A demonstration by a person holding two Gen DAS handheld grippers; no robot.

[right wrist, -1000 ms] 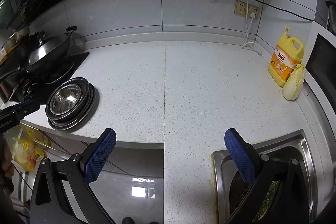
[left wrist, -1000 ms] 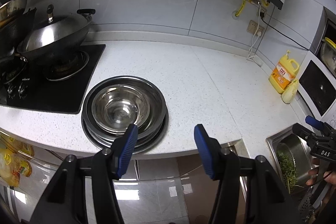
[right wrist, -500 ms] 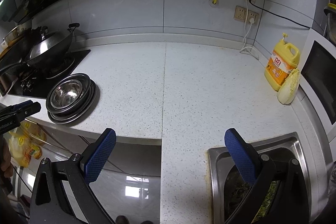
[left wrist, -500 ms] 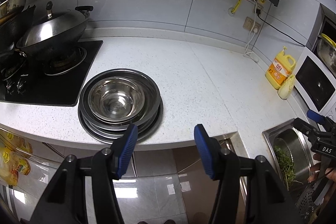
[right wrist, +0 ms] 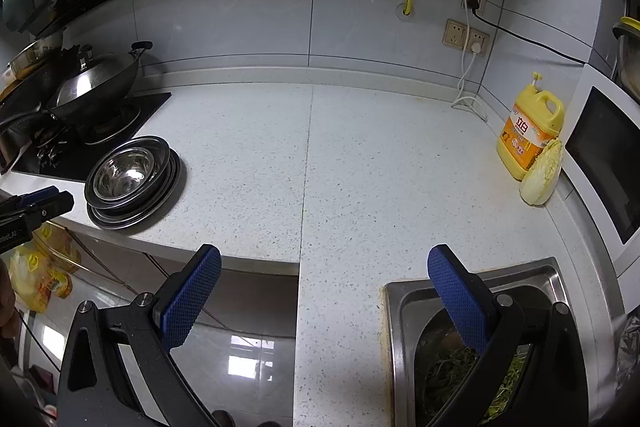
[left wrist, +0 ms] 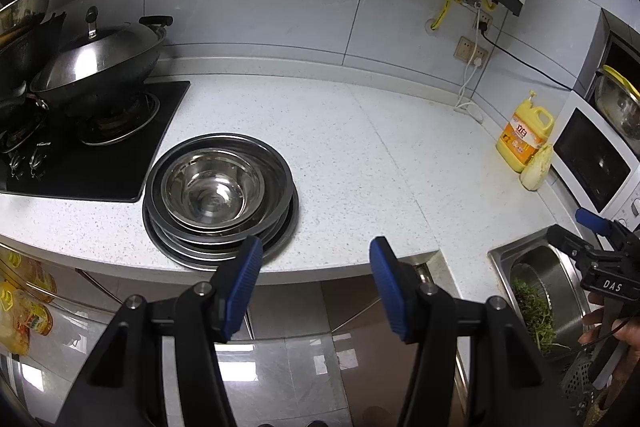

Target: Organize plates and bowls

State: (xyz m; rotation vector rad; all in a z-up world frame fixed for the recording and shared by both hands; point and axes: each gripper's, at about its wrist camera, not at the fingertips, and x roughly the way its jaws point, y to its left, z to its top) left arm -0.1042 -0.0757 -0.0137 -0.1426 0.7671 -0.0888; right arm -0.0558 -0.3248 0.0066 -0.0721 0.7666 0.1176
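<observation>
A stack of steel plates with steel bowls nested on top [left wrist: 218, 193] sits on the white counter beside the stove; it also shows in the right wrist view [right wrist: 130, 179]. My left gripper [left wrist: 316, 259] is open and empty, held off the counter's front edge, just near and right of the stack. My right gripper [right wrist: 324, 275] is open and empty, over the counter's front edge by the sink, far right of the stack. It shows at the right edge of the left wrist view [left wrist: 592, 239].
A lidded wok [left wrist: 96, 63] stands on the black stove [left wrist: 80, 163] at left. A yellow detergent bottle [right wrist: 528, 131] and a cabbage [right wrist: 540, 173] stand by the microwave [left wrist: 592, 159]. The sink [right wrist: 404, 307] holds a basin of greens.
Both grippers have pulled back and risen a little from the counter; the stack looks farther away. Both stay open and empty. The stack has not moved.
</observation>
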